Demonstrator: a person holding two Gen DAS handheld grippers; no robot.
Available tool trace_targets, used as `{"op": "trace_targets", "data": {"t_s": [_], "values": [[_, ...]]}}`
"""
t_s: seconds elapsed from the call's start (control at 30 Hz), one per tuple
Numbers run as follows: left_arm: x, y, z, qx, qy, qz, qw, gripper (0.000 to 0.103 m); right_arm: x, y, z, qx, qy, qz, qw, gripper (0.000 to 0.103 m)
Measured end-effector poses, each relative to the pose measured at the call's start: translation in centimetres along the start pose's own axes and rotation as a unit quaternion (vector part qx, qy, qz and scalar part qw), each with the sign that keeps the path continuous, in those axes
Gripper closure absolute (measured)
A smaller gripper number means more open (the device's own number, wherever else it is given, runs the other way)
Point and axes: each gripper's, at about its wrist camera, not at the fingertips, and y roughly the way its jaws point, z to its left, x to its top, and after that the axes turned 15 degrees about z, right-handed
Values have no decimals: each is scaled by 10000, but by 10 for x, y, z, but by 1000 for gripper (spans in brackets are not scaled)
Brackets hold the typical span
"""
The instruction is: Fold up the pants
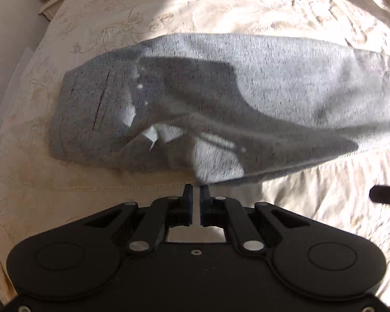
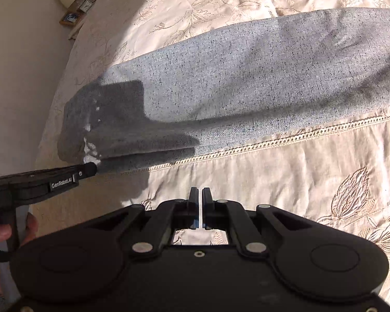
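While speckled grey pants (image 2: 247, 85) lie lengthwise on the cream embroidered bedspread (image 2: 286, 182), partly shadowed, left gripper (image 1: 196, 188) is pinched on their near edge; right gripper (image 2: 200, 191) is closed, empty.

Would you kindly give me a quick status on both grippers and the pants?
Left gripper shut, at the near edge of the pants. Right gripper shut, empty, over the bedspread. Pants long, unfolded. Nothing in the way.

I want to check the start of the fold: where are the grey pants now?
The grey pants lie stretched across the embroidered bedspread, waistband at the left in both views, beside the openwork seam.
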Motion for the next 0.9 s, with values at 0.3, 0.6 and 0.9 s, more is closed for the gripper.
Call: {"op": "trace_targets", "data": {"t_s": [0.3, 0.6, 0.9], "values": [[-38, 41, 18, 174, -37, 546, 9984, 89, 11, 9, 17, 109, -127, 27, 9999, 94], [-40, 34, 56, -133, -780, 448, 9959, 87, 5, 63, 96, 446, -1432, 484, 9875, 77], [24, 23, 125, -171, -1069, -268, 9938, 86, -20, 99, 160, -686, -2561, -348, 9636, 75]]}}
